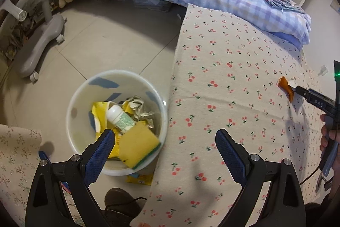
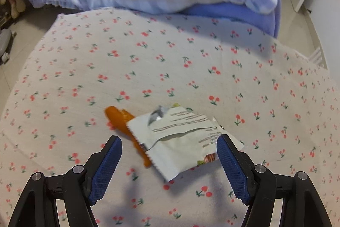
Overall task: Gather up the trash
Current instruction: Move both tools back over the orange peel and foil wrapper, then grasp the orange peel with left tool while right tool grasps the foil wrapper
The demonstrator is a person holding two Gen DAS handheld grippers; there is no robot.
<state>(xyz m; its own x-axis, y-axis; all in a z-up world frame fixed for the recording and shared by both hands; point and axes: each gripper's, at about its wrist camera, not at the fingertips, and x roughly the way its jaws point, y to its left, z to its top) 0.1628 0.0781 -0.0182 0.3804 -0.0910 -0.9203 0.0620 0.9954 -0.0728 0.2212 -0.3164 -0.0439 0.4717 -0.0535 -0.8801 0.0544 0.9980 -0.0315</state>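
Now | right gripper (image 2: 169, 160): jaws wide open, empty, around the wrapper (image 2: 182, 142) on the bed (image 2: 85, 78) | wrapper: light, thin, crinkly, pinch its edge | left gripper (image 1: 165, 147): open, empty | bin (image 1: 74, 103) at 10 o'clock.

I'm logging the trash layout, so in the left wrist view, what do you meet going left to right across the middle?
Chair base → bin → white bottle → sponge → cherry cloth → orange wrapper → right tongs
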